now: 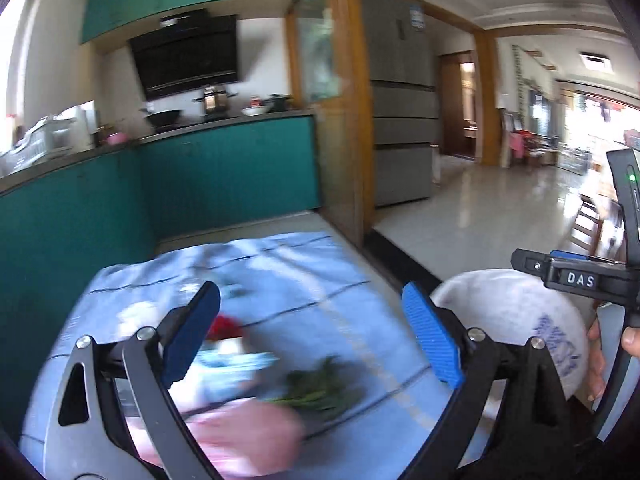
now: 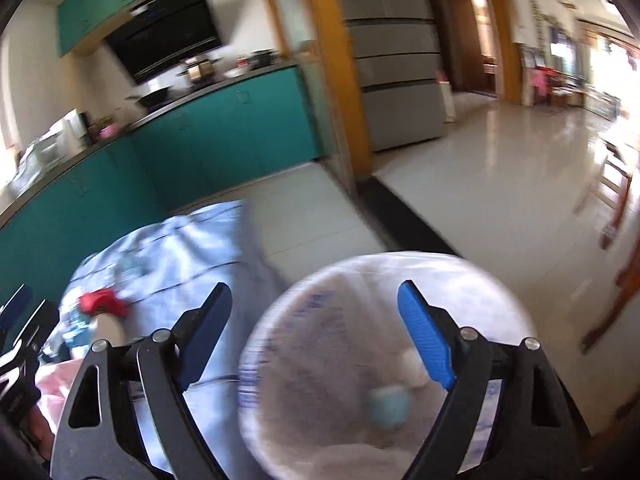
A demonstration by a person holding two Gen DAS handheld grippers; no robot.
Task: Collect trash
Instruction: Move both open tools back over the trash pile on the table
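A: How far along is the collecting?

B: Partway, I'd judge. The bag-lined trash bin (image 2: 384,360) already holds a pale blue cup-like piece (image 2: 390,406) and something white. Still lying on the blue cloth (image 1: 280,276): a red scrap (image 1: 226,326), green stems (image 1: 320,388), a pink plastic bag (image 1: 244,436) and bluish wrappers.

A: And the grippers?

B: The left gripper (image 1: 316,332) hangs over the cloth with its jaws apart, empty. The right gripper (image 2: 316,334) is over the bin, jaws apart, nothing in them.

A: Anything unclear?

B: Motion blur smears the litter; I can't name the bluish pieces. What the cloth covers is hidden, and the bin's bottom is cut off.
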